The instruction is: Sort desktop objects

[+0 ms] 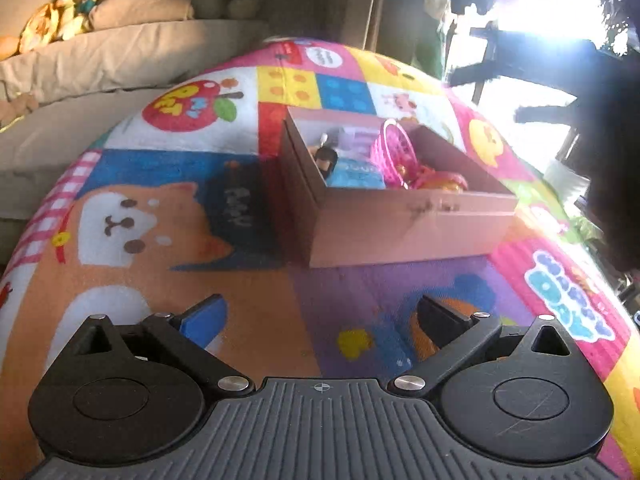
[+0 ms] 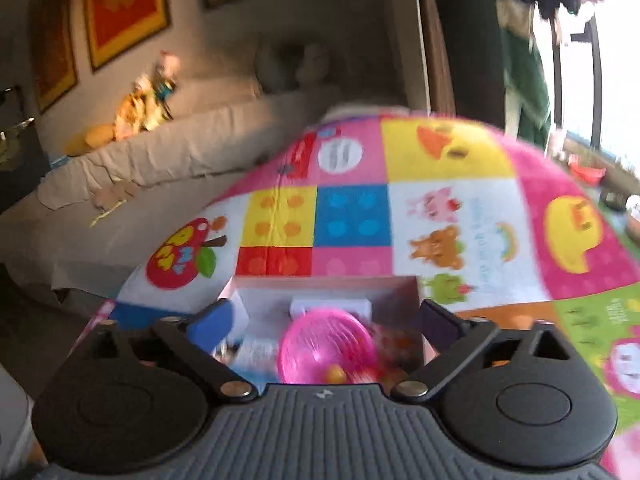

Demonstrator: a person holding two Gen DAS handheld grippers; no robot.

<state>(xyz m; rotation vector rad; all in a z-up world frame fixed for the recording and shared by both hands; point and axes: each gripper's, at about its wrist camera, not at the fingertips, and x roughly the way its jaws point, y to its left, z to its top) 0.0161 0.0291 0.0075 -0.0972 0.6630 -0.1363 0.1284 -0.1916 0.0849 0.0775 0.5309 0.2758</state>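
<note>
A brown cardboard box stands on a colourful patchwork play mat. Inside it lie a pink plastic basket, a light blue packet, a small dark toy and an orange-red toy. My left gripper is open and empty, low over the mat in front of the box. My right gripper is open and empty, above the box, with the pink basket right below it. The right wrist view is blurred.
A beige sofa with pillows and stuffed toys runs along the left behind the mat. Framed pictures hang on the wall. A bright window and dark furniture are at the right.
</note>
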